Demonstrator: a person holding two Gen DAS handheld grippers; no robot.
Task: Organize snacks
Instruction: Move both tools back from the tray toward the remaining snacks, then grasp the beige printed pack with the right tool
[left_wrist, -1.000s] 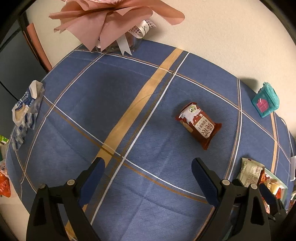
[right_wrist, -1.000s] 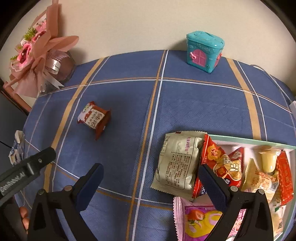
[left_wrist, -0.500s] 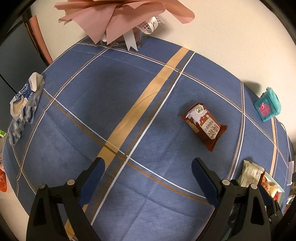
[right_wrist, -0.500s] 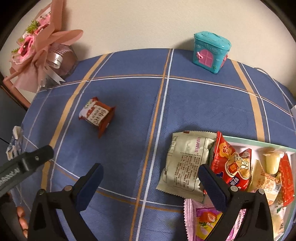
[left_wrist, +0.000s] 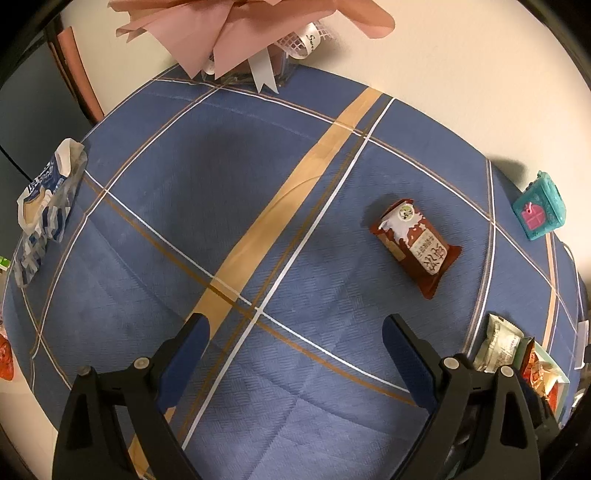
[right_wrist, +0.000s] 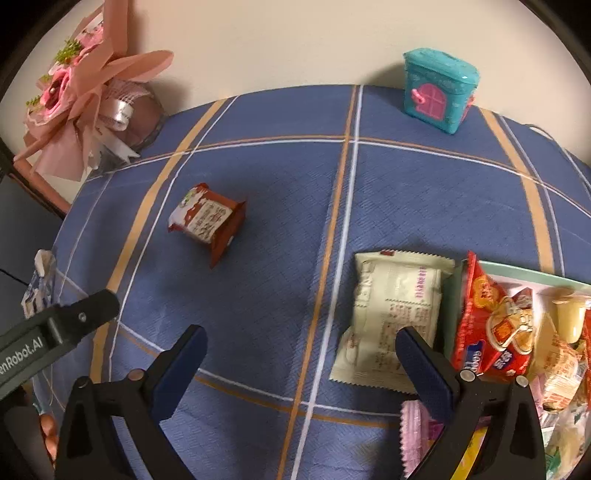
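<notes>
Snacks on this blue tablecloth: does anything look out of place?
Yes. A brown snack pack lies alone mid-cloth, far from the tray that holds the others. A cream packet sits on the cloth against the tray's rim, not inside.

Blue tablecloth (right_wrist: 424, 192) with orange and white plaid lines; brown-and-white snack packet (right_wrist: 207, 221); teal toy house (right_wrist: 437, 88), pink door; cream packet (right_wrist: 395, 317).

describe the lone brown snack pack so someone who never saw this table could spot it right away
Start at the blue plaid tablecloth. Away from the tray of snacks at its right edge, the brown snack pack lies alone in the open left half. It is the only dark red-brown wrapper with a white label; nothing touches it.
</notes>
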